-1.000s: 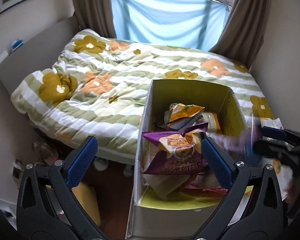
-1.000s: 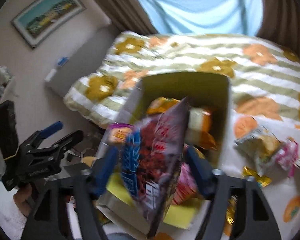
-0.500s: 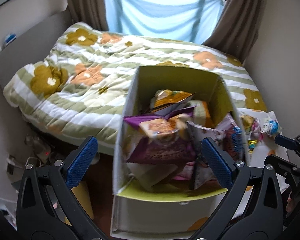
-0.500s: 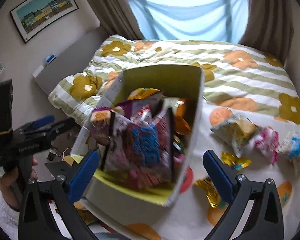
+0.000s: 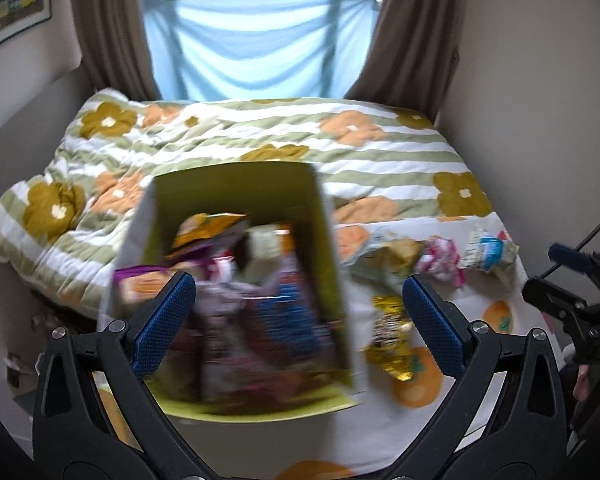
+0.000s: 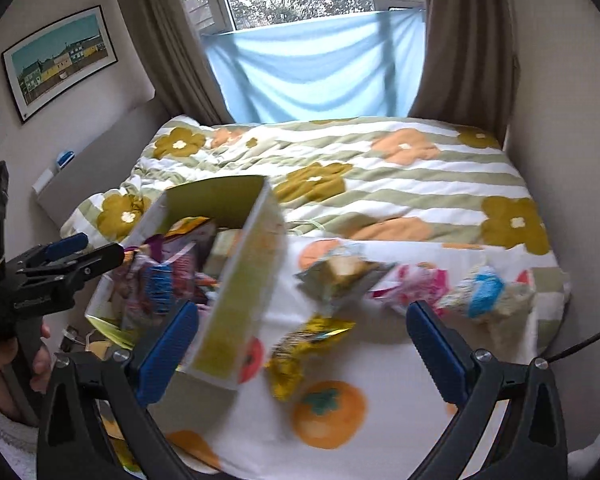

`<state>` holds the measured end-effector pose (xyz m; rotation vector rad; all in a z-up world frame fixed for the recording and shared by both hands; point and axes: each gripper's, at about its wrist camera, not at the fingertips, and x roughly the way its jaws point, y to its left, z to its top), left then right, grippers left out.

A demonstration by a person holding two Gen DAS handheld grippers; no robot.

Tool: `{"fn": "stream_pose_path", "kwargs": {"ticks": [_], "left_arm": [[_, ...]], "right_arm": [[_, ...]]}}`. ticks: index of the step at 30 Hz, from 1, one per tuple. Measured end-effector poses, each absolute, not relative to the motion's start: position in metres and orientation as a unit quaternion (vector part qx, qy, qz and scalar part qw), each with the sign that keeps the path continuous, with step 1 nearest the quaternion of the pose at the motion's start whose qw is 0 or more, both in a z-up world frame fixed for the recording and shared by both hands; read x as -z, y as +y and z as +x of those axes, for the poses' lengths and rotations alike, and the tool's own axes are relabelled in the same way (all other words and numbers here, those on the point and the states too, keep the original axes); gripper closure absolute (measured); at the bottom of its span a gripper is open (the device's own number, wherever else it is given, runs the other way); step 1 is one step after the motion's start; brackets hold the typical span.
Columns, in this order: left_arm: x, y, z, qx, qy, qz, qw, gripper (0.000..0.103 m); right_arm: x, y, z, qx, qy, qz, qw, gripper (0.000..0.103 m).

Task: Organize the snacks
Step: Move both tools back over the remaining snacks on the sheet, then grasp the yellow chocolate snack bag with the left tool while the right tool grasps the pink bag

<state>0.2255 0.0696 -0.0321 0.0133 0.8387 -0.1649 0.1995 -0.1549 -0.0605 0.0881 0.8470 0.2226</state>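
Observation:
A yellow-green cardboard box [image 5: 236,184] stands on the bed, full of snack bags, among them a purple and blue bag [image 5: 268,320]. It also shows in the right wrist view [image 6: 240,300]. Loose snacks lie on the bedspread to its right: a gold packet [image 6: 300,344], a pale green bag [image 6: 340,276], a pink packet [image 6: 412,284] and a blue-and-white packet [image 6: 484,292]. My left gripper [image 5: 300,320] is open and empty above the box. My right gripper [image 6: 300,344] is open and empty above the gold packet.
The bed has a striped floral quilt [image 5: 260,136] and a white cover with orange fruit prints [image 6: 328,412]. Walls close in left and right. Curtains and a blue cloth [image 6: 316,64] hang at the window behind. Floor clutter lies left of the bed [image 5: 40,320].
My right gripper let the purple and blue bag go into the box, opened, and swung right over the loose snacks. The left gripper view shifted right and pulled back.

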Motion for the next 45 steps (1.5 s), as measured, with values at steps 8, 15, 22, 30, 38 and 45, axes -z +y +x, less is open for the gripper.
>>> {"fn": "stream_pose_path", "kwargs": {"ticks": [8, 15, 22, 30, 38, 45], "left_arm": [[0.062, -0.046, 0.220, 0.088, 0.432, 0.079, 0.894, 0.000], [0.118, -0.109, 0.217, 0.065, 0.465, 0.148, 0.870, 0.000], [0.180, -0.134, 0.241, 0.035, 0.503, 0.218, 0.835, 0.010], [0.228, -0.124, 0.263, 0.019, 0.557, 0.195, 0.807, 0.016], [0.254, -0.106, 0.275, 0.017, 0.590, 0.168, 0.790, 0.033], [0.254, -0.089, 0.281, 0.031, 0.602, 0.114, 0.789, 0.047]], "right_arm": [[0.071, -0.219, 0.238, -0.132, 0.428, -0.039, 0.893, 0.000], [0.116, -0.250, 0.276, -0.187, 0.460, -0.068, 0.865, 0.000], [0.175, -0.258, 0.307, -0.220, 0.520, -0.082, 0.822, 0.000], [0.215, -0.245, 0.327, -0.245, 0.539, -0.125, 0.796, 0.000], [0.239, -0.221, 0.350, -0.281, 0.530, -0.193, 0.777, 0.000], [0.257, -0.208, 0.353, -0.311, 0.531, -0.232, 0.753, 0.000]]}}
